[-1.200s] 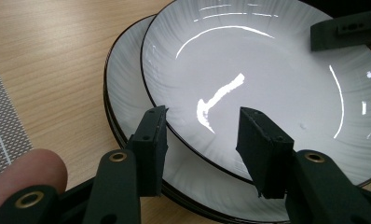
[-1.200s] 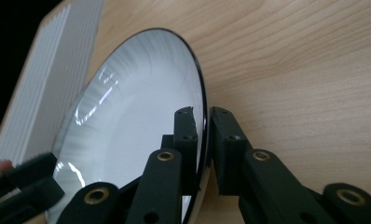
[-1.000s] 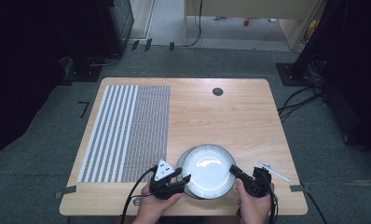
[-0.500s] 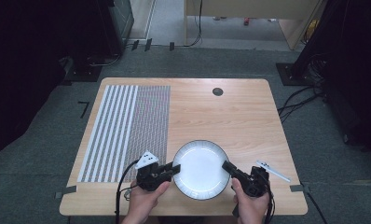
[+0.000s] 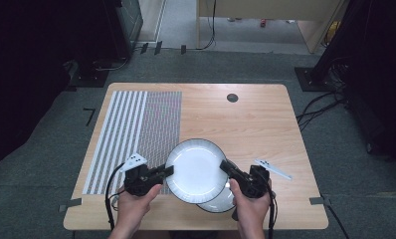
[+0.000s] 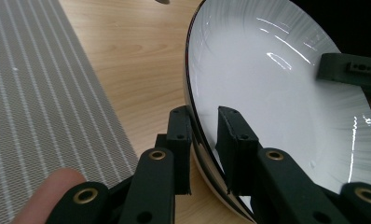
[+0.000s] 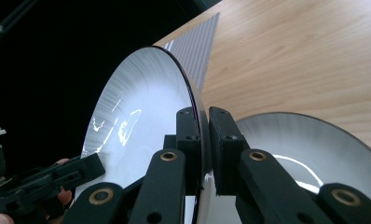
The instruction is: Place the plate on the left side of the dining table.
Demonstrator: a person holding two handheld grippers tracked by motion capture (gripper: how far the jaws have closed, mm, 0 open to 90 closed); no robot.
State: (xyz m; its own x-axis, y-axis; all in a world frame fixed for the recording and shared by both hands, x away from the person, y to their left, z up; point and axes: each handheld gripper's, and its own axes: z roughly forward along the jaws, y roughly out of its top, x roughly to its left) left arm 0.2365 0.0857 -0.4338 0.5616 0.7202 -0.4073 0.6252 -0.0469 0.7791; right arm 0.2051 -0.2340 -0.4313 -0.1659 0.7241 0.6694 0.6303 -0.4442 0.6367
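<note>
Being pinched at its rim by both sets of fingers, left gripper (image 5: 167,170) at 9 o'clock, right gripper (image 5: 227,168) at 3, the top plate (image 5: 195,169) is being held clear of the lower plate (image 5: 220,201) on the surface (image 5: 246,119); placing is judged pending.

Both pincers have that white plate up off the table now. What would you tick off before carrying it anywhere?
1. Right gripper pinches the top plate at its rim: ok.
2. Left gripper on the opposite rim: jaws have just been closing around it; firm contact: cannot tell.
3. Top plate clear of the lower plate: ok.
4. Lower plate resting on the table: ok.
5. Striped mat lies flat: ok.
</note>
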